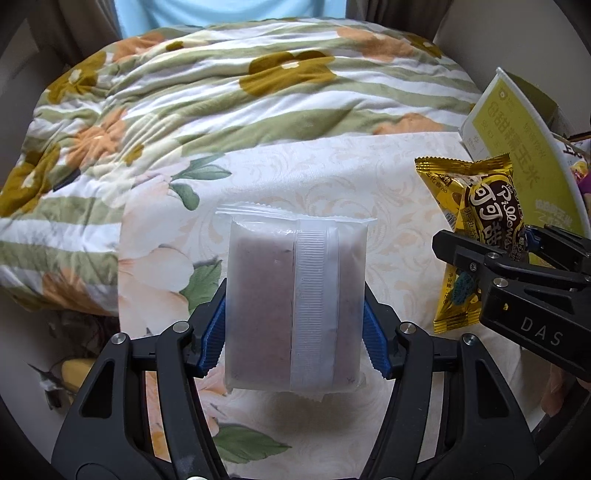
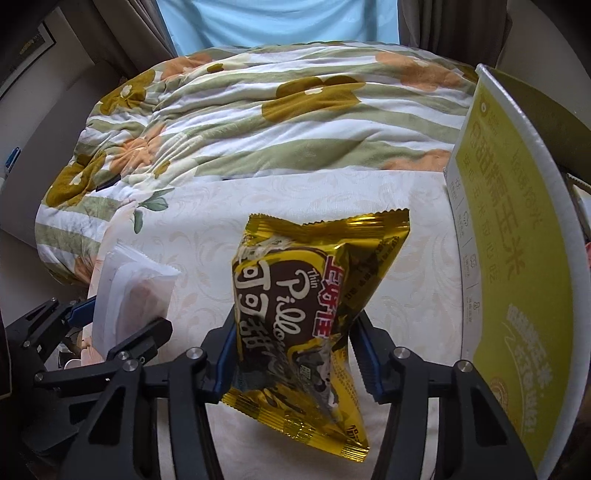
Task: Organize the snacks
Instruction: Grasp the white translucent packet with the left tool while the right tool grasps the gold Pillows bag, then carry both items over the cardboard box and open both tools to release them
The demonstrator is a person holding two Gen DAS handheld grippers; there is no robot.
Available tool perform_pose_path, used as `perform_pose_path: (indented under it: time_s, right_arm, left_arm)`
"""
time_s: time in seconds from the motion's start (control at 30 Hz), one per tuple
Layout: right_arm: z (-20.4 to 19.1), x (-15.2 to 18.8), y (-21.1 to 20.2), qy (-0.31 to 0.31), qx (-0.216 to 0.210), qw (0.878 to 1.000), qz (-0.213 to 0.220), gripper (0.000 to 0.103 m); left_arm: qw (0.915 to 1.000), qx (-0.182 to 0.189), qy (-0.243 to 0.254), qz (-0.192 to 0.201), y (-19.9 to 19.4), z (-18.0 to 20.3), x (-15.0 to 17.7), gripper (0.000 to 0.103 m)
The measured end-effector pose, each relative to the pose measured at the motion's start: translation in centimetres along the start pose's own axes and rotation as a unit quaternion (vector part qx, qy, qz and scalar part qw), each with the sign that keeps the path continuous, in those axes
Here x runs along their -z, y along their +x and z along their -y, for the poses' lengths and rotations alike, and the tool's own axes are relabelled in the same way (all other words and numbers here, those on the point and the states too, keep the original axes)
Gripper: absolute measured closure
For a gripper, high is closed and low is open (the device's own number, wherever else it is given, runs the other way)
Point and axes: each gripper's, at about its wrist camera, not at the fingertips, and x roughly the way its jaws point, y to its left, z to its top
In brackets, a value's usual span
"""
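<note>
My left gripper (image 1: 295, 328) is shut on a translucent white snack packet (image 1: 295, 306) with a pinkish-brown filling, held above the cream floral cloth (image 1: 332, 173). My right gripper (image 2: 291, 343) is shut on a gold and brown snack packet (image 2: 314, 306) with "Pillows" printed on it, also held above the cloth. In the left wrist view the right gripper (image 1: 491, 243) and its gold packet (image 1: 476, 229) are at the right. In the right wrist view the left gripper (image 2: 118, 317) and its white packet (image 2: 129, 291) are at the lower left.
A yellow-green and white carton (image 2: 517, 258) with an open flap stands at the right; it also shows in the left wrist view (image 1: 524, 158). A rumpled quilt (image 1: 221, 88) with green stripes and orange flowers lies beyond the cloth. A light blue curtain (image 2: 277, 22) hangs behind.
</note>
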Motion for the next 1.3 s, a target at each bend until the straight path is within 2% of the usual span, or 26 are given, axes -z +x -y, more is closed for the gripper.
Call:
perform_pose_path:
  time_s: [0.23,0.47,0.57,0.77,0.87,1.03,1.3]
  right_arm:
    - [-2.1,1.1,-5.3,-0.001,-0.007,0.999,0.048,0.054]
    - [-3.0,2.3,-13.7,0.009,-0.009,0.994,0.111,0.055]
    - [-2.0,2.5,-17.2,0.035,-0.036,0.99,0.13,0.055]
    - [2.4,3.0,-23.2,0.047,-0.007,0.982,0.181,0.055]
    - [5.6,3.1,-24.9,0.054,0.002,0.98,0.194,0.055]
    - [12.3,3.3,-26.7,0.063,-0.005,0.978,0.197,0.055]
    - [20.4,2.5,-26.3,0.054,-0.016,0.983,0.175,0.055]
  left_arm:
    - [0.9987,0.001,0.011,0.049,-6.2,-0.1,0.0,0.043]
    - [0.9926,0.034,0.038,0.11,-13.7,1.9,-1.4,0.043]
    - [0.9886,0.047,0.059,0.13,-16.7,4.0,-2.3,0.043]
    - [0.9809,0.082,0.08,0.157,-20.2,9.8,-4.1,0.043]
    - [0.9783,0.092,0.082,0.166,-20.7,13.3,-5.1,0.043]
    - [0.9796,0.113,0.063,0.153,-19.1,19.4,-7.2,0.043]
    - [0.9881,0.107,0.038,0.104,-12.7,27.3,-10.9,0.043]
